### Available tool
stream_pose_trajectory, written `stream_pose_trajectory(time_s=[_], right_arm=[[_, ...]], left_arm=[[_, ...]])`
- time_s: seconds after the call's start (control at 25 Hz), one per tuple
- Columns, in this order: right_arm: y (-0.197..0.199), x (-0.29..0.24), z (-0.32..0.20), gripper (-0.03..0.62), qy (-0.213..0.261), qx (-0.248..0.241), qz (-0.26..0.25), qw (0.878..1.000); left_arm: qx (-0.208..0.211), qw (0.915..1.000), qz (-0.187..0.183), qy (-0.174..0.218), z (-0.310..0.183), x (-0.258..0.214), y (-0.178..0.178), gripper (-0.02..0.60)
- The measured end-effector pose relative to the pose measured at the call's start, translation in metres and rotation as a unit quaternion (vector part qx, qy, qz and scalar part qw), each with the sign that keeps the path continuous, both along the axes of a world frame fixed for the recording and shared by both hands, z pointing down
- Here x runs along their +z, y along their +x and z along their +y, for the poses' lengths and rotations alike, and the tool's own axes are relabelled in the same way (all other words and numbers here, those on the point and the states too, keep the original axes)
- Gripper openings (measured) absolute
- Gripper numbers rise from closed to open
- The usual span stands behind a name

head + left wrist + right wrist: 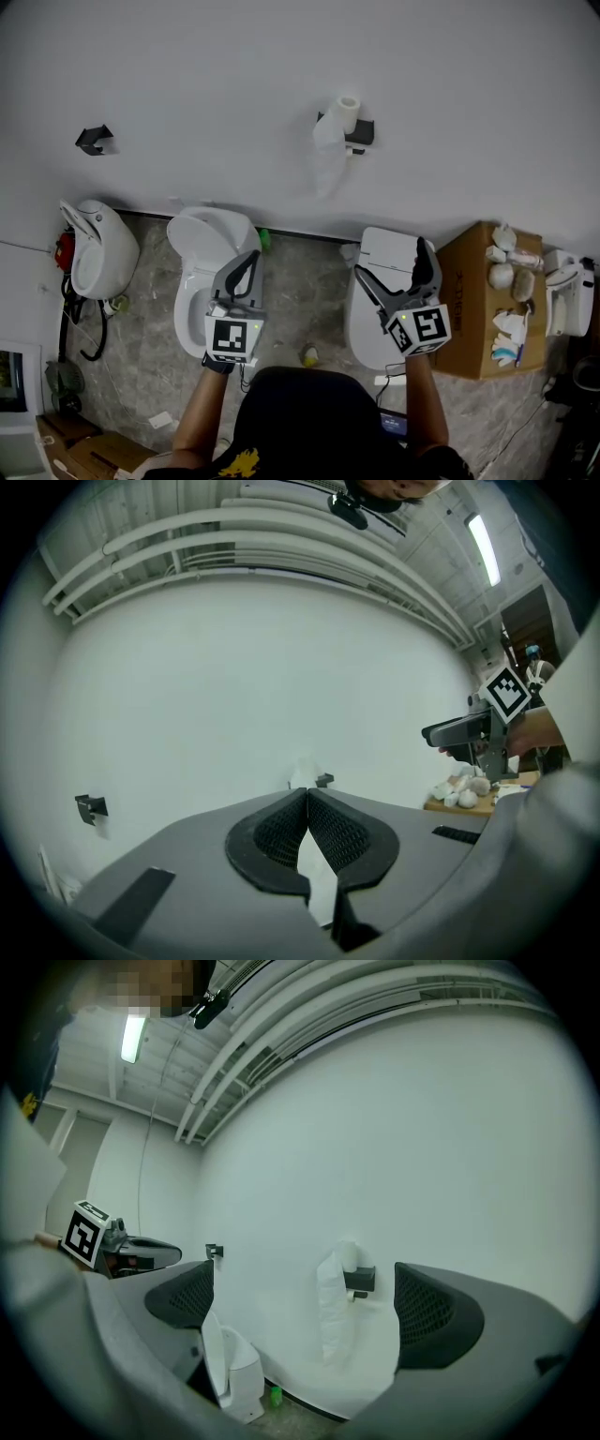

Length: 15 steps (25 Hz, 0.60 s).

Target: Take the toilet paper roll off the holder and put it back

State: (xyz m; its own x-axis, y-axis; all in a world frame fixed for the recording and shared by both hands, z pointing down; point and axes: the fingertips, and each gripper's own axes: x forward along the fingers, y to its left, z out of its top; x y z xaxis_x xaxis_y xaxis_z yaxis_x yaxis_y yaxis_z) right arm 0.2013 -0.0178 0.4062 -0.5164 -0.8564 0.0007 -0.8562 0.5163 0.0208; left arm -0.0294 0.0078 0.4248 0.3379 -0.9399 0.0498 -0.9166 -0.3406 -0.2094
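A white toilet paper roll (347, 112) sits on a black wall holder (359, 133), with a long loose tail of paper (327, 159) hanging down. The right gripper view shows the roll (348, 1256), the holder (360, 1279) and the tail (334, 1312) between its wide-apart jaws, well ahead. My right gripper (398, 274) is open and empty, below the holder. My left gripper (246, 274) is shut on nothing, held over a toilet bowl. In the left gripper view the holder (323, 780) peeks just above the closed jaw tips.
Two white toilets (204, 272) (380, 291) stand against the wall below. A cardboard box (487, 300) with white items stands at the right. A second black holder (94, 140) is on the wall far left, with a urinal-like fixture (98, 248) beneath.
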Motion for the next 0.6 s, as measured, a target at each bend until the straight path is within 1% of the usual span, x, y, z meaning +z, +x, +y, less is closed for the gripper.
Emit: stream_pose_trajectory(time_s=[0.36,0.6], right_arm=[[0.000,-0.001,-0.034,0.563,0.005,-0.007,-0.001,1.000],[-0.002,0.003,-0.062,0.563,0.008,0.007,-0.001,1.000]], left_arm=[[0.009,0.9999,-0.003,0.005,-0.034,0.001,0.011,0.018],[0.016,0.9998,-0.002,0.008,-0.073,0.004,0.007,0.018]])
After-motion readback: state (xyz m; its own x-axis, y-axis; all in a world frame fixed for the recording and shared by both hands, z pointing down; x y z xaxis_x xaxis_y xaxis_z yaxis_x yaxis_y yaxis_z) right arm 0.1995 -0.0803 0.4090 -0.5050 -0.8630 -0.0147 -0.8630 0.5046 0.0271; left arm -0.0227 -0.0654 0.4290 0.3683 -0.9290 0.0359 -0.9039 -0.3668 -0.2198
